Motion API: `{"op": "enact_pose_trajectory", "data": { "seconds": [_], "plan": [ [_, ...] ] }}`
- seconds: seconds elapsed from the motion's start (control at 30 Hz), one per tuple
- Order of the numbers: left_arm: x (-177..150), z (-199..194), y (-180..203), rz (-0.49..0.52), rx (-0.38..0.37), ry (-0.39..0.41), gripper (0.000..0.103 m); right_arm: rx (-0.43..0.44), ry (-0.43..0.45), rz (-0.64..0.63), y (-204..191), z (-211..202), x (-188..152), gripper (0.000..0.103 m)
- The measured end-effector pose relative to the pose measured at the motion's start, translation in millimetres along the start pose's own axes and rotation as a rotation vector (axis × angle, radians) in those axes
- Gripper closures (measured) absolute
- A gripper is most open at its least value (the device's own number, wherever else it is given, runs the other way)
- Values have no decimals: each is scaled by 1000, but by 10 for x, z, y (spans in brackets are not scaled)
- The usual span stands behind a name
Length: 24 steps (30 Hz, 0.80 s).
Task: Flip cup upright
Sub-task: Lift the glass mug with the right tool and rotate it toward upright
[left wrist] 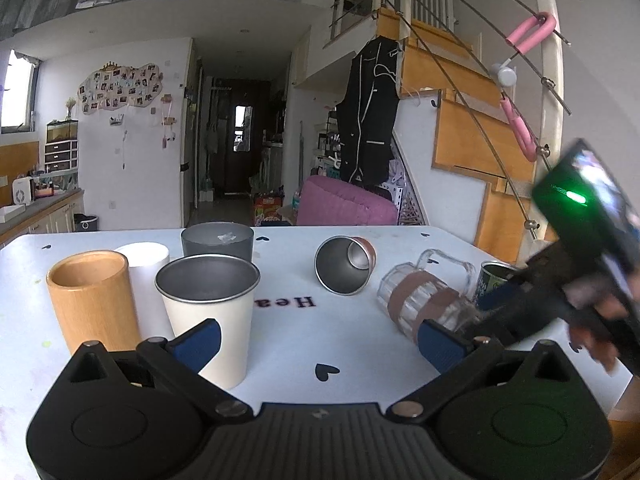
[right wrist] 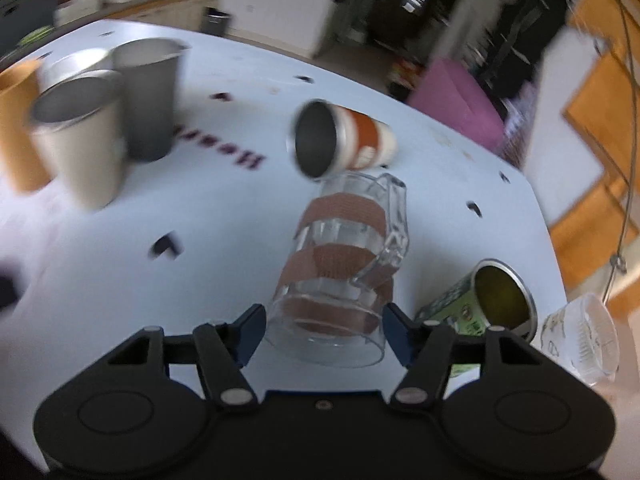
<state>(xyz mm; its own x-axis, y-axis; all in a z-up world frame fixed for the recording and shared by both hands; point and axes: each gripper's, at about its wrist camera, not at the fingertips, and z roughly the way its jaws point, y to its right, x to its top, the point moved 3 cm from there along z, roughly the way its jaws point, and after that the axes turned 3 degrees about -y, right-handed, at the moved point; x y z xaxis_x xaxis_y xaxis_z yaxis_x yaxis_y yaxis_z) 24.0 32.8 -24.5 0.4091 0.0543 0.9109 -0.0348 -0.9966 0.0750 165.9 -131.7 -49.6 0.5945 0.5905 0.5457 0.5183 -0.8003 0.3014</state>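
Blue-padded and spread wide, the right gripper [right wrist: 324, 334] brackets the mouth end of a clear glass mug [right wrist: 340, 256] without visibly pressing it; one pad [right wrist: 250, 330] sits just beside the rim on one side and the other just beside it opposite, though motion blur leaves contact uncertain. The mug lies on its side on the pale blue table [right wrist: 224, 248], ribbed, handled and wrapped in two brown tape bands, its mouth toward the gripper and its base pointing away, the handle turned up and to the right. Beyond its base, an orange-banded steel cup [right wrist: 344, 142] also lies on its side, near or touching the mug. To the right, a green printed cup [right wrist: 480, 304] is tipped over close beside the gripper's pad, and a clear plastic cup [right wrist: 580, 340] lies near the table's right edge. Upright cups crowd the far left. Between that cluster and the mug stretches bare tabletop dotted with dark hearts. From the left wrist view, the left gripper [left wrist: 320, 340] hovers with its jaws apart, holding nothing, behind a white steel-lined cup [left wrist: 208, 316], a bamboo-coloured cup [left wrist: 92, 300], a white tumbler [left wrist: 146, 280] and a grey cup [left wrist: 218, 242], all upright.
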Motion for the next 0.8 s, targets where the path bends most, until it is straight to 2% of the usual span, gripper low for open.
{"op": "enact_pose_trajectory", "data": {
  "seconds": [0.1,0.2,0.27,0.33,0.5,0.67,0.73,0.8],
  "plan": [
    [-5,46,18,-2,-3,-12,0,10,21,-29,-80,-94,-126,45],
    [-13,73,34,2,-6,-19,0,61,33,-3,-48,-128,-232,46],
    [-22,71,39,1,-5,-20,0,118,71,77,48,-165,-287,42],
    [-22,73,38,2,-3,-19,0,156,122,180,142,-231,-338,33],
    [-30,78,51,6,-5,-21,0,255,220,455,409,-314,-502,25],
    [-32,75,67,7,-14,-21,0,231,231,775,610,-210,-664,25],
    [-37,88,73,6,-14,-27,0,223,234,857,622,-162,-725,24],
    [-41,93,88,11,-18,-29,0,216,233,875,609,-104,-713,20]
  ]
}}
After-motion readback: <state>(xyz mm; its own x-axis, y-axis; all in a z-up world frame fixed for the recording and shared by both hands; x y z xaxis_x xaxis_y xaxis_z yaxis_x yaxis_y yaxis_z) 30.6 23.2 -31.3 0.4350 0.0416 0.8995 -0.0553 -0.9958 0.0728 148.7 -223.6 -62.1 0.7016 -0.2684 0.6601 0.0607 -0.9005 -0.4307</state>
